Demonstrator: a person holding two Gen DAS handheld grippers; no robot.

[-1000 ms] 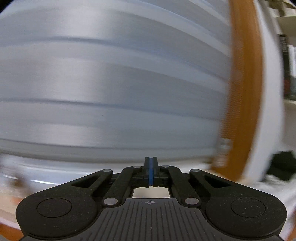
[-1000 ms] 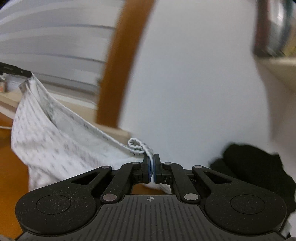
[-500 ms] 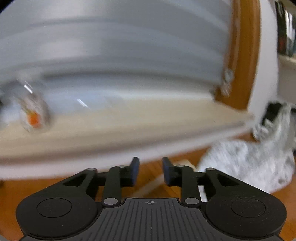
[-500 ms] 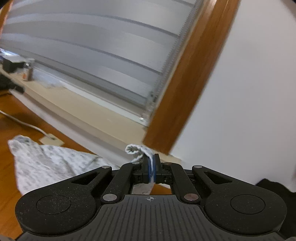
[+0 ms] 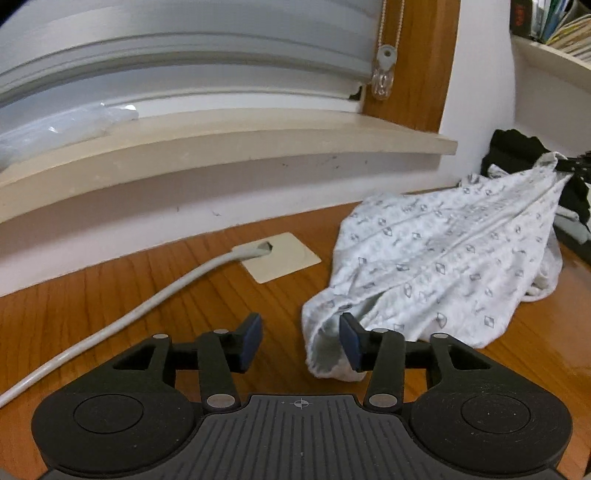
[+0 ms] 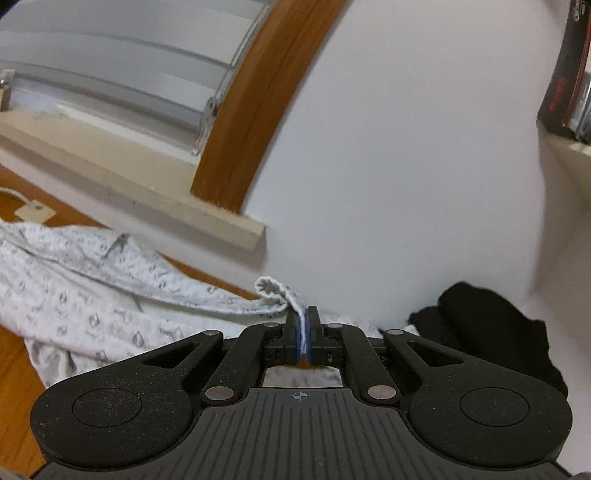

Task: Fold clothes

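A white garment with a small grey diamond print [image 5: 443, 258] lies crumpled on the wooden table [image 5: 92, 306], its far end lifted toward the right. My left gripper [image 5: 301, 343] hovers low over the table at the garment's near corner. Its jaws are opening; a fold of the cloth sits just inside the right finger [image 5: 351, 345], and the pads do not press on it. In the right wrist view my right gripper [image 6: 303, 339] is shut on the garment's hemmed edge [image 6: 277, 291], and the rest of the garment [image 6: 92, 295] trails down to the left.
A white cable [image 5: 147, 306] runs across the table into a beige floor plate [image 5: 280, 256]. A window sill [image 5: 221, 147] and blinds stand behind. Black clothes [image 6: 491, 332] are piled at the right by the wall, under a shelf of books [image 5: 554, 22].
My left gripper went from shut to open and dropped from facing the blinds to just above the table. The garment sank from hanging onto the table. My right gripper stayed clamped on its edge.
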